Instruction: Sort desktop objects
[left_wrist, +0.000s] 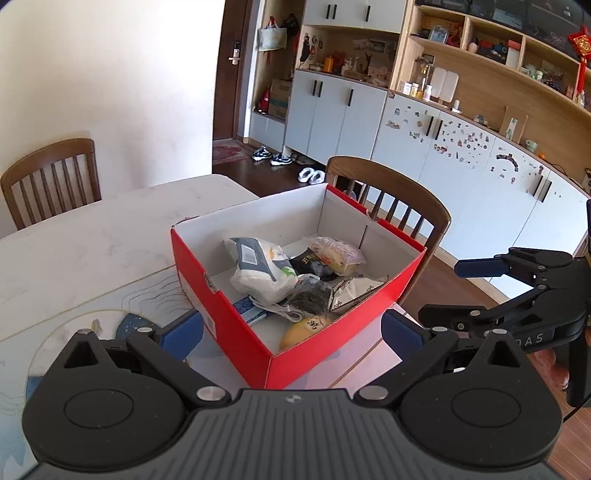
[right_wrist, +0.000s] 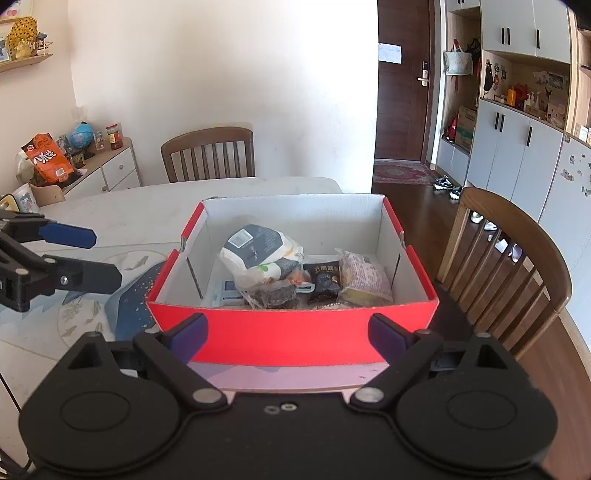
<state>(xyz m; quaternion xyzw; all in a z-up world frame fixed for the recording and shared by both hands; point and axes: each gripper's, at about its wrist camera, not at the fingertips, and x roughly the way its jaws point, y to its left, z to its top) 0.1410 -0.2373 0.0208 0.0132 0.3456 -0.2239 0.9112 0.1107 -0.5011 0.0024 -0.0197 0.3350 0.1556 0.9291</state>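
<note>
The red box is sitting on the white tabletop, holding a white packet, a wrapped bun, a dark snack bar, a white cable and a yellow fruit. The left tongs are standing wide apart near the box, gripping nothing. The right tongs are also gaping apart before its near red wall, empty.

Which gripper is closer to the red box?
Left, though narrowly. The left gripper straddles a near corner of the red box; the right gripper faces its long side, jaws open.
</note>
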